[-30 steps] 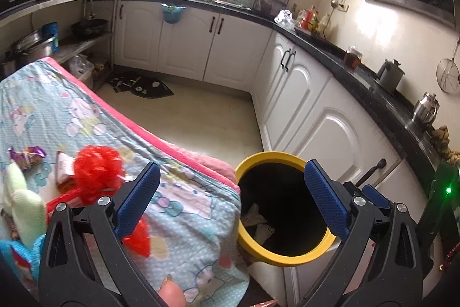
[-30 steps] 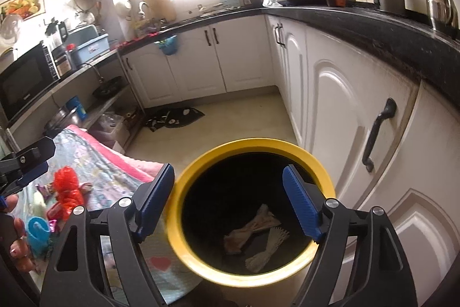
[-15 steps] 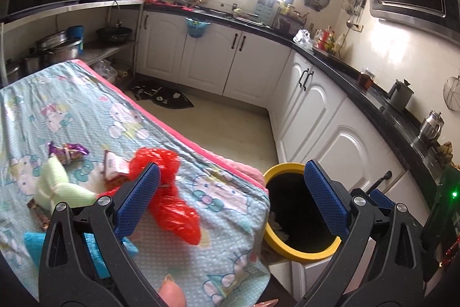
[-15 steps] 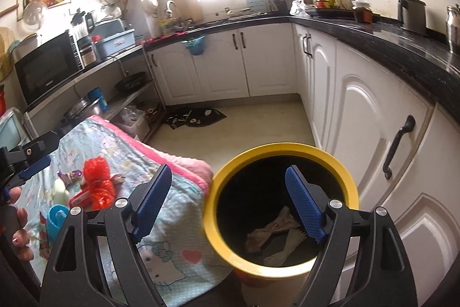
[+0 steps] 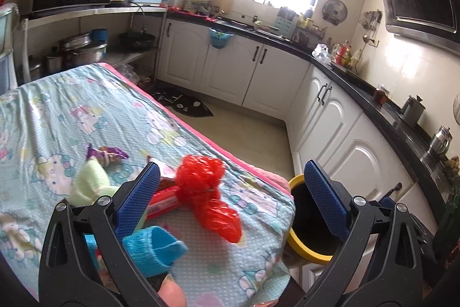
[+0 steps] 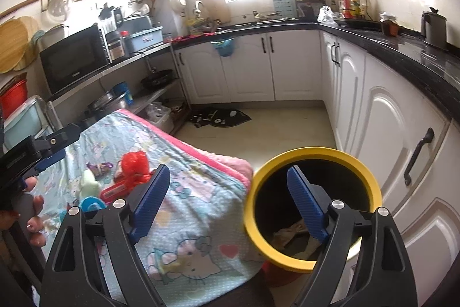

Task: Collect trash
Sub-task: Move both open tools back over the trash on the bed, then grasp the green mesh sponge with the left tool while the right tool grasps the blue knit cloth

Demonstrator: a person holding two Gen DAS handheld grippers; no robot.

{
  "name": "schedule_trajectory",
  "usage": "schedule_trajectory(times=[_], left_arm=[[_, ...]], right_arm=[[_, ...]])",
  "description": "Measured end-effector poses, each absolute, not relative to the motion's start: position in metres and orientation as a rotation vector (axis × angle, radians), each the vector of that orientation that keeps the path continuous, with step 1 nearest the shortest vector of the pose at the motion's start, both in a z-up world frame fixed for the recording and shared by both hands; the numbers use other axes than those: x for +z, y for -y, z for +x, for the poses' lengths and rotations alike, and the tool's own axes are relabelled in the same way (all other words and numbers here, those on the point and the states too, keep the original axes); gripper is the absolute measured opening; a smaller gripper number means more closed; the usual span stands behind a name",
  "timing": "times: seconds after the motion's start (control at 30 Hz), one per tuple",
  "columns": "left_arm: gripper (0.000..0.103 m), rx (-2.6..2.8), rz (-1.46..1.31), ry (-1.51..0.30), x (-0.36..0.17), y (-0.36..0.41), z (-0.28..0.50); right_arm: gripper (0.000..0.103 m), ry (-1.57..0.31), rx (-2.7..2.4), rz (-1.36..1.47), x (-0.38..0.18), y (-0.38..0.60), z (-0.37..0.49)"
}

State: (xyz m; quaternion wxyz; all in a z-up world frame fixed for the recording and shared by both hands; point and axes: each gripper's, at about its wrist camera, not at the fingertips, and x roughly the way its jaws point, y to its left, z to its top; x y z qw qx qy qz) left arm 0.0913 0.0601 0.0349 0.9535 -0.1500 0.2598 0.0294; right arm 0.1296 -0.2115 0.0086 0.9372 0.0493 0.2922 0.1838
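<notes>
Left gripper (image 5: 231,197) and right gripper (image 6: 227,205): jaws apart, empty. Only in right view: scraps (image 6: 290,232) inside yellow bin (image 6: 313,154), at 5 o'clock.

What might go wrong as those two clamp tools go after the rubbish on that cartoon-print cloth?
1. The crumpled red plastic bag lies over a flat red packet; the open left hand-held gripper may pinch both or slip off the thin film.
2. The cartoon-print cloth is loose, so a low grab could snag it and drag the trash.
3. The yellow-rimmed black bin sits below the table edge; an early release could miss it.
</notes>
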Motion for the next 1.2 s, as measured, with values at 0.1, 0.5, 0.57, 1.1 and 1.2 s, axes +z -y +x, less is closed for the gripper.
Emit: schedule_trajectory(times=[0.1,0.5,0.57,1.1,1.2], left_arm=[[0.092,0.079,-0.309,-0.524,0.036,-0.070,0.087],[0.092,0.197,-0.344,-0.529,0.035,-0.131,0.072],[0.092,0.219,-0.353,-0.528,0.034,-0.141,0.069],[0.092,0.329,-0.516,-0.636,-0.009,-0.225,0.059],[0.092,0.333,-0.550,-0.663,-0.021,-0.236,0.059]], right_arm=[[0.082,-0.600,0.402,0.094,0.010,0.202,0.125],[0.082,-0.636,0.577,0.039,0.008,0.143,0.099],[0.082,-0.655,0.611,0.036,0.005,0.130,0.095],[0.082,-0.761,0.769,-0.031,-0.018,0.056,0.088],[0.082,-0.783,0.777,-0.031,-0.025,0.049,0.093]])
